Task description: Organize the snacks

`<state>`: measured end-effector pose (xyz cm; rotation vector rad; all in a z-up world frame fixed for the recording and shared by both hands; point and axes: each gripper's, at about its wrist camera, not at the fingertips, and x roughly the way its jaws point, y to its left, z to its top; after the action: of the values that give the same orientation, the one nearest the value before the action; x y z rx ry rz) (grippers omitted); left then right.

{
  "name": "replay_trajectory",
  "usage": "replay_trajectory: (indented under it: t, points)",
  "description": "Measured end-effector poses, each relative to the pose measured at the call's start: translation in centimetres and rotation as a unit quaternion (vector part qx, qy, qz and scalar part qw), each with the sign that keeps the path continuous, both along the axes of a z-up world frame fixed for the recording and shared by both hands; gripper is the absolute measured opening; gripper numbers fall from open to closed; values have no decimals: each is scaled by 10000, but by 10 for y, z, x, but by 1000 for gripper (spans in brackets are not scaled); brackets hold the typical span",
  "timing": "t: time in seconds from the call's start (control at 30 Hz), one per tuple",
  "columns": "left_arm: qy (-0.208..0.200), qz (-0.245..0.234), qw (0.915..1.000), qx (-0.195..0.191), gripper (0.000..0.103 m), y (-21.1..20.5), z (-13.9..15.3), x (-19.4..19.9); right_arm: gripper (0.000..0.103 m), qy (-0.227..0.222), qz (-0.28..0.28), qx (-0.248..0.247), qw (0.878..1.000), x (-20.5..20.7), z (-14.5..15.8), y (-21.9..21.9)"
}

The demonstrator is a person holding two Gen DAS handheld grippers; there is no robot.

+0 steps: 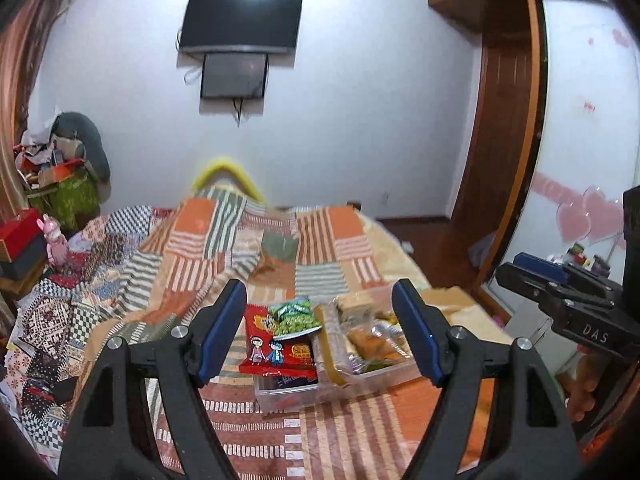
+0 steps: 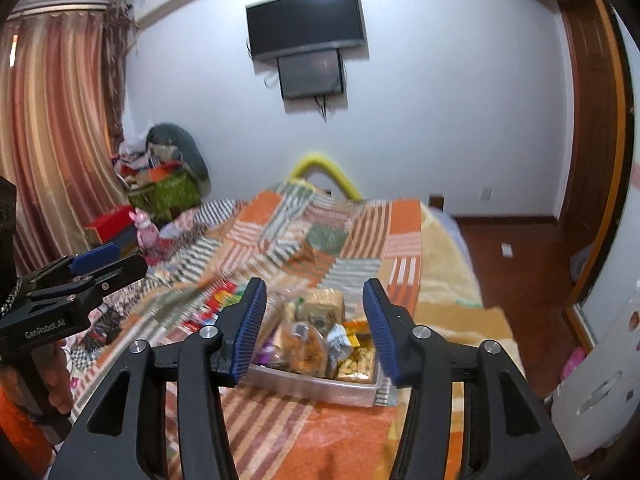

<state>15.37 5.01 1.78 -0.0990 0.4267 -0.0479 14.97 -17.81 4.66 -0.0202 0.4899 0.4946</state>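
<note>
Two clear plastic boxes stand side by side on the patchwork quilt. Across the left box lie a red snack packet and a green pea packet. The right box holds several wrapped snacks. My left gripper hovers open above and short of the boxes, nothing between its blue pads. My right gripper is open too, empty, raised in front of the right box. Each gripper shows at the edge of the other's view: the right gripper, the left gripper.
The bed's quilt stretches toward a white wall with a mounted TV. Boxes, bags and a pink toy crowd the bed's left side. A wooden wardrobe and wood floor lie to the right.
</note>
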Motion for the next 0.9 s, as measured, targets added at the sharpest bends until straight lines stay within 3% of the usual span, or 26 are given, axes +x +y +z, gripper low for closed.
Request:
replay_trajectory:
  t: [0.17,0.3,0.63,0.9]
  points:
    - [-371,24,9993,23,78,-5,21,-38,54,-317,10,108,9994,-28,15,1]
    - [-599,102,9981,30,90,-7,29,-62,74,-488,-57,156,9987,-42,20,3]
    - [-748,161,9968,218,103,-17,29,-89,103,-773,-299,120,9965,-58,18,6]
    - [-708,234,9968,291,103,-20,21,-95,103,-774,-333,109,9964,-67,15,2]
